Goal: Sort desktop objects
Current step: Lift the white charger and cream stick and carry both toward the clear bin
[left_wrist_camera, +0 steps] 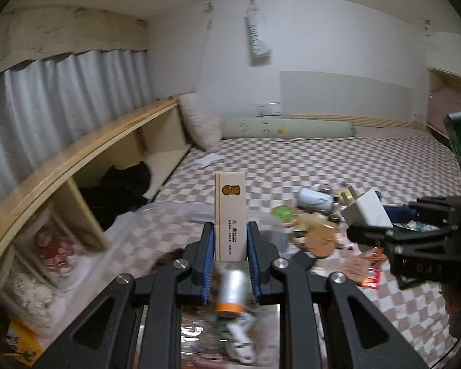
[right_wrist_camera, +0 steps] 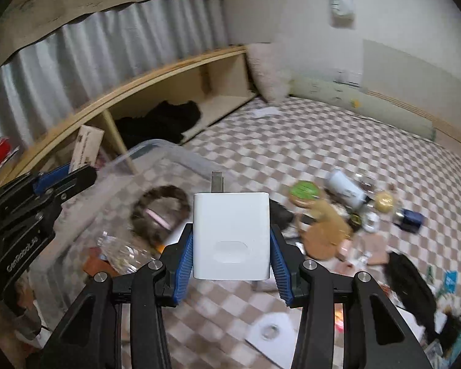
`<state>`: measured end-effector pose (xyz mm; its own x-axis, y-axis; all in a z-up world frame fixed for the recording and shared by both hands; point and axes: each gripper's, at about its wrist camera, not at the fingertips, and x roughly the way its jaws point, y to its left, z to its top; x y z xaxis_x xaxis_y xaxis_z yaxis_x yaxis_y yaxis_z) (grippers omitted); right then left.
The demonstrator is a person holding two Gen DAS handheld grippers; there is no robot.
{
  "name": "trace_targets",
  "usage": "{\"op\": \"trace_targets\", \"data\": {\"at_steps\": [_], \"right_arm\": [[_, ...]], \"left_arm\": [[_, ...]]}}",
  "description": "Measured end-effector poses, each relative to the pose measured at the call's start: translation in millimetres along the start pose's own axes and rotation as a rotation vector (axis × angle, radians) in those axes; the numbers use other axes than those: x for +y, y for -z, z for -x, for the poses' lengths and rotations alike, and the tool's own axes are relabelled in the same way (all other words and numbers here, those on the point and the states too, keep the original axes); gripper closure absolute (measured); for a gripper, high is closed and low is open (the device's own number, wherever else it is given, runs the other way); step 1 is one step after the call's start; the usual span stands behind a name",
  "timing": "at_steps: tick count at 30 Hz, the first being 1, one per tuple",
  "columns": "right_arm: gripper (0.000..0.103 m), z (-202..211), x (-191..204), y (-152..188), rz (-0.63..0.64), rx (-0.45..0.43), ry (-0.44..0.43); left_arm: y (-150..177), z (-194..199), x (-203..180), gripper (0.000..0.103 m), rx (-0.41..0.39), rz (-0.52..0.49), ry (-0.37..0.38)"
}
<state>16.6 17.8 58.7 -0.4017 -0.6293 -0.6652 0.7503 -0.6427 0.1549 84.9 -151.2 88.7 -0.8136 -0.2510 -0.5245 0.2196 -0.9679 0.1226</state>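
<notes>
Over the checkered bed (right_wrist_camera: 307, 141), near its shelf-side edge, my right tongs (right_wrist_camera: 231, 252) clamp a white square plug-in charger (right_wrist_camera: 231, 230); my left tongs (left_wrist_camera: 230, 246) pinch a slim upright cream cardboard box (left_wrist_camera: 230, 212) above a clear plastic bin (right_wrist_camera: 156, 153).

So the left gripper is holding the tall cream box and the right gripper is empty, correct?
Not quite. The left gripper does hold the cream box, but the right gripper is not empty: the right wrist view shows it clamped on a white charger.
</notes>
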Motion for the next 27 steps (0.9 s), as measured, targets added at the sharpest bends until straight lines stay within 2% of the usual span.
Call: {"op": "trace_targets", "data": {"at_steps": [9,14,17,23,24,25,27], "right_arm": [[0.056,-74.6,43.0,-23.6,0.021,0.089,-0.061],[0.056,-119.6,65.0,-34.9,0.034,0.147,-0.085],[0.056,-135.7,67.1,-36.4,0.045,0.168,-0.087],[0.056,-157.7,63.5,-37.4,0.069,0.201,-0.079],[0.056,-161.8,63.7,-38.3,0.073,0.207,-0.078],[0.056,-165.7,63.9,-38.8,0.076,0.213,-0.077],[0.056,-173.5,65.2,-40.4,0.083,0.226,-0.076]], "left_arm": [[-8.1,-51.9,77.5,0.083,0.113,0.1,-0.094],[-1.9,-101.9,88.2,0.083,0.238,0.091,-0.105],[2.6,-129.8,83.6,0.083,0.296,0.076,-0.079],[12.7,-168.2,84.2,0.083,0.358,0.07,-0.071],[14.0,-173.5,85.1,0.074,0.367,0.074,-0.075],[15.2,-175.9,86.2,0.047,0.369,0.076,-0.086],[17.7,-180.0,88.3,0.024,0.369,0.078,-0.112]]}}
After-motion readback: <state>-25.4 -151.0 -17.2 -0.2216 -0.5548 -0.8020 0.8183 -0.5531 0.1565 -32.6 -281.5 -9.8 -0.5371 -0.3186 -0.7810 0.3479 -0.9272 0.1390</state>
